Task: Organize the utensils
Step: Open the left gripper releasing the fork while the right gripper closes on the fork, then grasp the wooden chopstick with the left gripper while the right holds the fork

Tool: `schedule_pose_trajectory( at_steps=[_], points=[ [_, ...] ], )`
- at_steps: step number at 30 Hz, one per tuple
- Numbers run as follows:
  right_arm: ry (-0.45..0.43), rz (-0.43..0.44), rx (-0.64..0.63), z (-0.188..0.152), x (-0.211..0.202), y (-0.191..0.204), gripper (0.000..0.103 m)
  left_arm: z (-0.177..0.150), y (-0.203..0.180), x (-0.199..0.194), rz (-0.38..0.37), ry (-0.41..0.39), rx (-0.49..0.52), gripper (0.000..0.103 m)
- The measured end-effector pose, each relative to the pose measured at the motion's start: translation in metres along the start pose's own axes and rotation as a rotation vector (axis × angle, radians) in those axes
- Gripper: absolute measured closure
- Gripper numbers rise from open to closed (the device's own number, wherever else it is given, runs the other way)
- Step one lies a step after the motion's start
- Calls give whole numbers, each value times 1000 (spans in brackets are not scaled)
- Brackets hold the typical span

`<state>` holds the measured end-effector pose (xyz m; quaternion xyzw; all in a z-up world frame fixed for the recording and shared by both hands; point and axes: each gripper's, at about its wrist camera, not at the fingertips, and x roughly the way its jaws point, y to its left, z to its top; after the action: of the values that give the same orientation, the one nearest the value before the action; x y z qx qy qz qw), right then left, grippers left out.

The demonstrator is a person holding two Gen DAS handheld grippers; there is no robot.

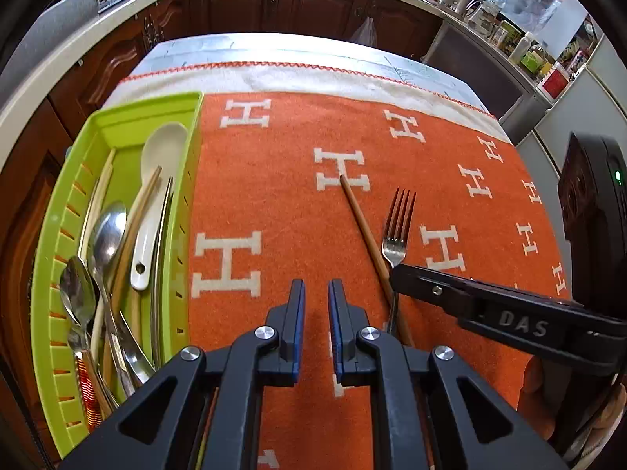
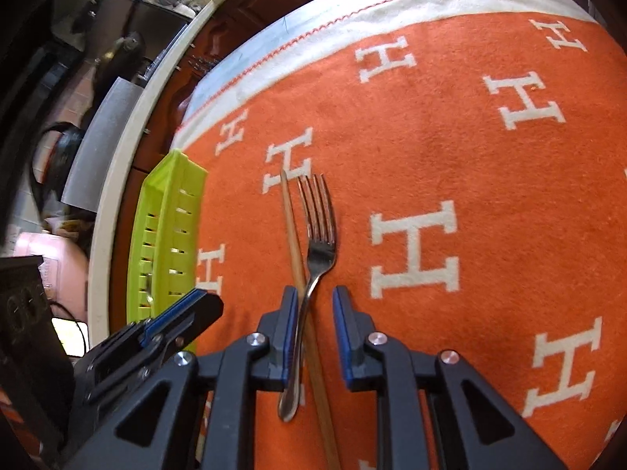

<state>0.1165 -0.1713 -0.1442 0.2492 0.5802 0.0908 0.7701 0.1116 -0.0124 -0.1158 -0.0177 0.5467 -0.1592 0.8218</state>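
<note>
Orange cloth (image 1: 274,203); spoon-filled green tray (image 1: 117,117)

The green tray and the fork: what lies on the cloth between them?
In the left wrist view, between the green tray and the fork, only one wooden chopstick lies on the orange cloth, close beside the fork.

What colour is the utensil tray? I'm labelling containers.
Lime green tray, clearest in the left wrist view.

Fork (image 2: 319,243) crosses chopstick (image 2: 292,227); others seemingly in tray (image 1: 117,117)
</note>
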Motion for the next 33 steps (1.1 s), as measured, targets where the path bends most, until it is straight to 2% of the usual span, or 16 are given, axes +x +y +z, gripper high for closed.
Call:
schedule_pose_trajectory(
  at_steps=[3,6,9,14,21,23,27,29,33],
  points=[
    [20,-91,-33,2,4,11,91,-2,1,3,-16,8,-13,93],
    [56,-80,-5,6,6,10,96,-4,2,4,-35,8,-17,93],
    [62,-87,-19,7,5,10,98,-5,5,2,-47,4,-18,93],
    [35,-222,-119,4,-2,26,101,-6,9,2,-65,3,-21,92],
    [52,-323,-176,7,-8,18,103,-9,4,1,-87,10,3,90],
    [64,-323,-171,6,-7,13,103,-10,1,3,-89,17,12,89],
    [99,-202,-106,5,-12,5,102,-11,-3,6,-89,28,16,89],
    [80,-185,-107,5,-15,6,101,-10,-4,7,-88,30,19,89],
    [96,-172,-124,4,-11,10,101,-10,-7,7,-84,31,25,88]
  ],
)
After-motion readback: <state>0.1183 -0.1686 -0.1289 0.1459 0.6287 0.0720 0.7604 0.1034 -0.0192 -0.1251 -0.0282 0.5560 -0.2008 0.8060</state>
